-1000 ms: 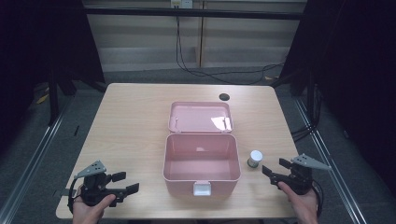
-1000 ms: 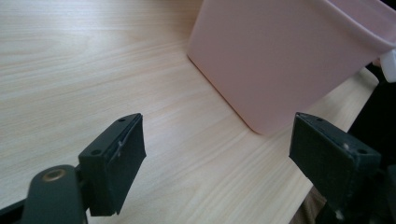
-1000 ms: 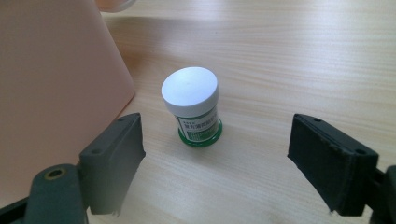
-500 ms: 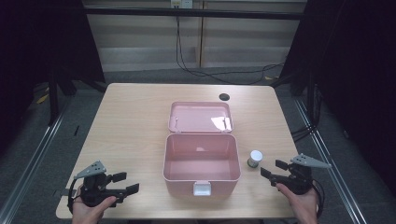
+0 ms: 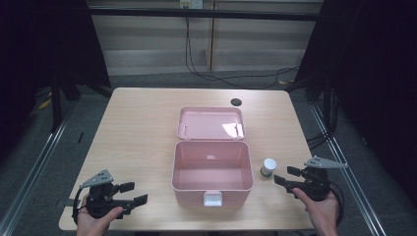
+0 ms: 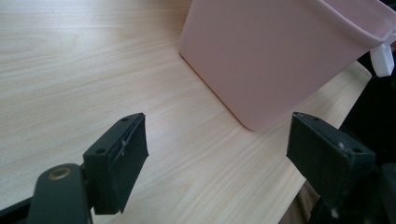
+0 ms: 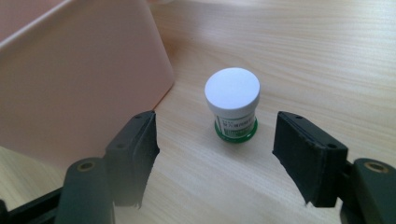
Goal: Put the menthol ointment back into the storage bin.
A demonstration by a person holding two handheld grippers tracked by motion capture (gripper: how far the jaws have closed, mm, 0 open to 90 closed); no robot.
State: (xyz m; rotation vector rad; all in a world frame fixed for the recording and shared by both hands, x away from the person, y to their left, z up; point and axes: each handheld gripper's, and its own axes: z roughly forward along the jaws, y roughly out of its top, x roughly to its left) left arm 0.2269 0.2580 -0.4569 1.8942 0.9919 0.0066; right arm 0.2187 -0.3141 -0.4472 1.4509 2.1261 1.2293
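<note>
Since the earlier picture your right tool [image 5: 287, 176] has crept a little nearer the small white-capped jar with the green base [image 5: 268, 167], and its jaws have just been closing in; they are partly drawn together but the pads touch nothing, so the tool counts as unclenched. In the right gripper view the jar [image 7: 232, 103] stands upright just ahead of the jaws, centred on the gap and not yet between the pads, which looks like a line-up for a side grasp.

The jar sits on the light wooden bench [image 5: 137, 132] just beside the right wall of the open pink plastic box [image 5: 212, 167], close enough that your inner jaw has little room against that wall. The box's hinged lid [image 5: 210, 123] lies flat behind it, leaving the hollow free, probably to receive the jar.

Your left tool [image 5: 133, 192] rests near the bench's front edge, well left of the box, jaws spread wide and empty, seemingly just waiting.
</note>
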